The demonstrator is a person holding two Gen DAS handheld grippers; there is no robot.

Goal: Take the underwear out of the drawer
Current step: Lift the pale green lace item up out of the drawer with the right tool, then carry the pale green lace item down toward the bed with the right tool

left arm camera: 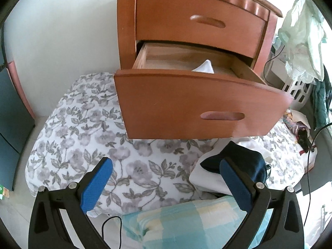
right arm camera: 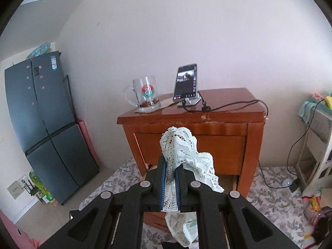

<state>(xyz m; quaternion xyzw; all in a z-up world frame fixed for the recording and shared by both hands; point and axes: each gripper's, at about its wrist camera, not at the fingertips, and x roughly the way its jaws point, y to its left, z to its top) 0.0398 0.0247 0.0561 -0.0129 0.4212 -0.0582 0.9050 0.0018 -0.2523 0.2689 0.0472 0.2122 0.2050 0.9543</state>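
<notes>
- Ahead of our left gripper (left arm camera: 166, 173) and above it, the lower drawer (left arm camera: 186, 103) of the wooden nightstand (left arm camera: 128, 20) stands pulled out; inside we see bare wood and one white folded cloth (left arm camera: 204, 66) near the front panel.
- The upper drawer (left arm camera: 199, 22) sits closed.
- The underwear (right arm camera: 182, 151) is pale, white-green lace with a scalloped, openwork edge; it is out of the drawer, bunched up above our right gripper (right arm camera: 170, 175) and trailing below it.
- Our right gripper's blue pads (right arm camera: 162, 182) are pressed together on the lace, which fills the thin gap between them.
- Our left gripper's fingers (left arm camera: 97, 184) stand wide apart, holding nothing, over the floral bedding (left arm camera: 83, 134).
</notes>
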